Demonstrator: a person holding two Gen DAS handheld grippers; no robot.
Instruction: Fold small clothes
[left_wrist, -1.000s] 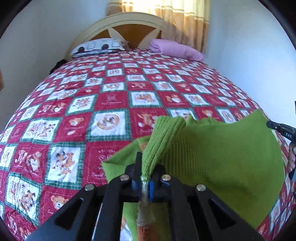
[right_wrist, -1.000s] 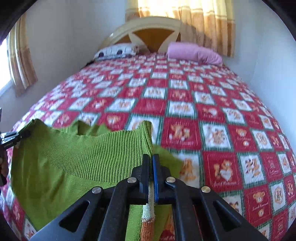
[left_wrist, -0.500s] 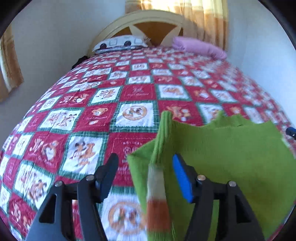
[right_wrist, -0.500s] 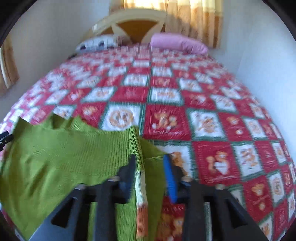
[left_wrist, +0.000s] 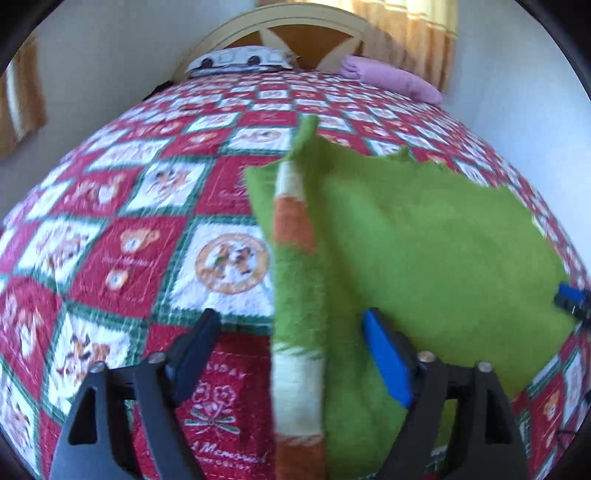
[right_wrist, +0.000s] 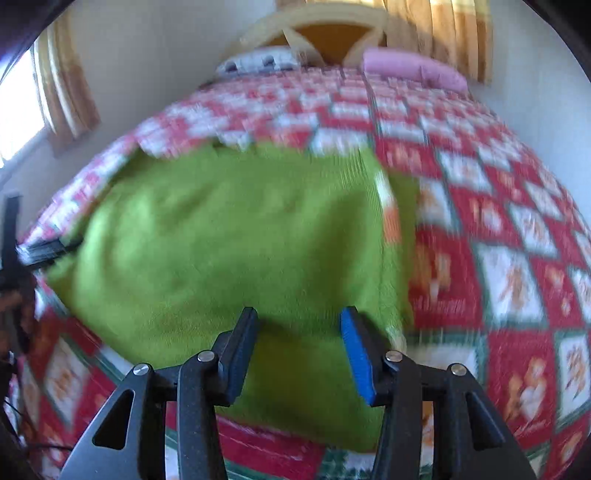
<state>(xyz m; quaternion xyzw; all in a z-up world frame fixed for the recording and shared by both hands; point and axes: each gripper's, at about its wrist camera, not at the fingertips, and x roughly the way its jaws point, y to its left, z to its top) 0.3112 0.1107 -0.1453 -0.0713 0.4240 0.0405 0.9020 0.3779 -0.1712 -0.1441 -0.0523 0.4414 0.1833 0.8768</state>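
A: What are the fingers doing?

B: Both pairs are spread, pinching nothing: left gripper (left_wrist: 291, 350) over the striped sleeve, right gripper (right_wrist: 299, 349) over the body of the green knitted sweater (left_wrist: 424, 251), which lies on the red patchwork bed quilt (left_wrist: 122, 240).

A: Which step?

B: Seemingly between folds; next needs a fresh grasp at a sweater edge. Blur hides the knit's layers; the hem is cut off below.

Bright daylight thru backlit curtains (right_wrist: 439, 33), heavy motion blur esp. right wrist view, fisheye-bent edges w/ dark vignette.
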